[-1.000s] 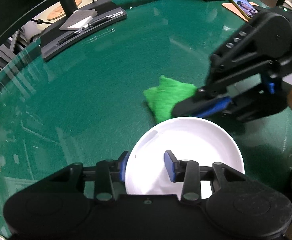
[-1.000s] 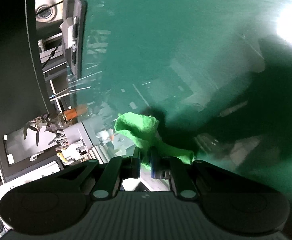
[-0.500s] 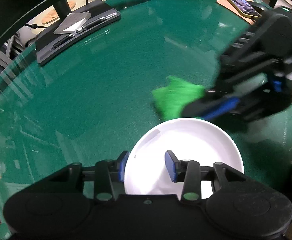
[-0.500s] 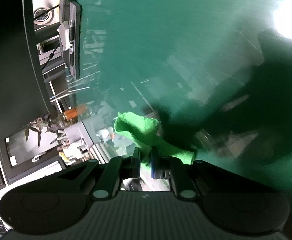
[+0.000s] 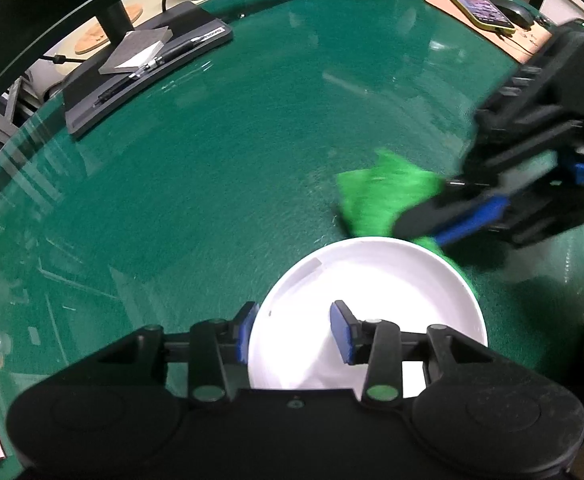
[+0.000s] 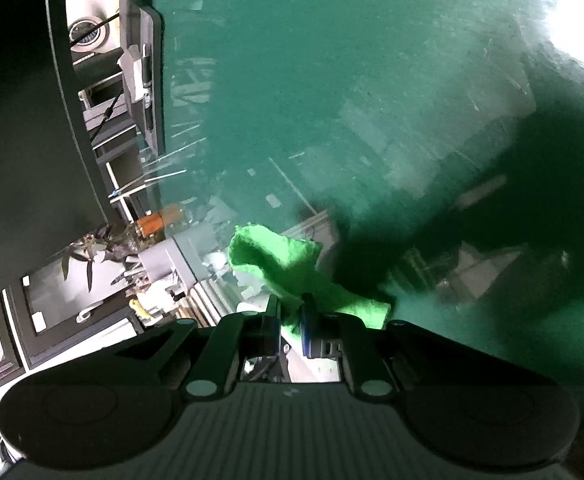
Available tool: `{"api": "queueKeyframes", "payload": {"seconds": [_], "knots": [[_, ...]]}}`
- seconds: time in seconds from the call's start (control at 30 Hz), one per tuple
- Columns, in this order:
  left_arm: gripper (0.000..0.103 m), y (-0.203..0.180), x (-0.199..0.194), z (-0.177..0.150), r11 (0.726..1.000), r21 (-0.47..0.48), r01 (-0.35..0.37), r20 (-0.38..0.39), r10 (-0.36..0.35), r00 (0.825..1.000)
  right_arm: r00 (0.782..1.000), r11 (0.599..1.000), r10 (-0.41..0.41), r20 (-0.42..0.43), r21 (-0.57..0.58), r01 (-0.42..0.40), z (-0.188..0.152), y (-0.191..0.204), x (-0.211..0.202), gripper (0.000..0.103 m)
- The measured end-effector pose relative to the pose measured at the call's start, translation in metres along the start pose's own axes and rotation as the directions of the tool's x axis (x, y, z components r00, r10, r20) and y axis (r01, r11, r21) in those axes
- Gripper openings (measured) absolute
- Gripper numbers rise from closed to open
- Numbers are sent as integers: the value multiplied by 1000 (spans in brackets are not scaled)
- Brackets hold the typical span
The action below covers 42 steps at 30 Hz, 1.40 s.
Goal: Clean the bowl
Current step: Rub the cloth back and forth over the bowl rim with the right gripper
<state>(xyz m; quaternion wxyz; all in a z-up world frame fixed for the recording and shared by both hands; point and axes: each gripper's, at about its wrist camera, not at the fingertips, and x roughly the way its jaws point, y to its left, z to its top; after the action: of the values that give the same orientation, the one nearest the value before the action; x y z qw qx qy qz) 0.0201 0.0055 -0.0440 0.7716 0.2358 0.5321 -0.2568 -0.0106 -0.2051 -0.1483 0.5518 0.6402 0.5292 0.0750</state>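
One white bowl (image 5: 371, 300) is straddled at its rim by the left gripper (image 5: 293, 332); one green cloth (image 5: 383, 196), just beyond, is pinched by the right gripper (image 6: 290, 320).

The left gripper (image 5: 295, 330) is a matte black plastic tool with a broad, rounded body, two shallow round recesses near its outer corners, and a small screw at its centre front. Two black fingers (image 5: 379, 354) pivot on pale green-grey round pins and end in flat blue pads. The right gripper (image 6: 291, 322) is built alike, though its body top is ribbed grey, with pale pivot pins and blue pads.
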Motion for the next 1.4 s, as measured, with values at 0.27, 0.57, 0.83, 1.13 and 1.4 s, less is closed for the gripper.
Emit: {"api": "queueKeyframes", "payload": {"seconds": [0.27,0.57,0.83,1.13,1.4], "knots": [[39,0,0,1,1000,15,10,3,-10,1000,999,999,27,-17,-30,-27,5,17,23,11],[40,-2,2,7,997,77,31,3,-31,1000,1000,1000,9,-5,0,-9,-2,8,-5,11],[40,-5,1,4,997,61,54,7,-54,998,1000,997,-1,-32,-73,-1,7,33,43,10],[34,-11,-1,9,996,66,65,24,-66,998,1000,1000,-8,23,-11,8,-6,-9,-31,11],[36,-7,-23,-9,999,-34,10,59,-8,998,999,1000,24,27,-2,-24,-10,-13,-27,11]]}}
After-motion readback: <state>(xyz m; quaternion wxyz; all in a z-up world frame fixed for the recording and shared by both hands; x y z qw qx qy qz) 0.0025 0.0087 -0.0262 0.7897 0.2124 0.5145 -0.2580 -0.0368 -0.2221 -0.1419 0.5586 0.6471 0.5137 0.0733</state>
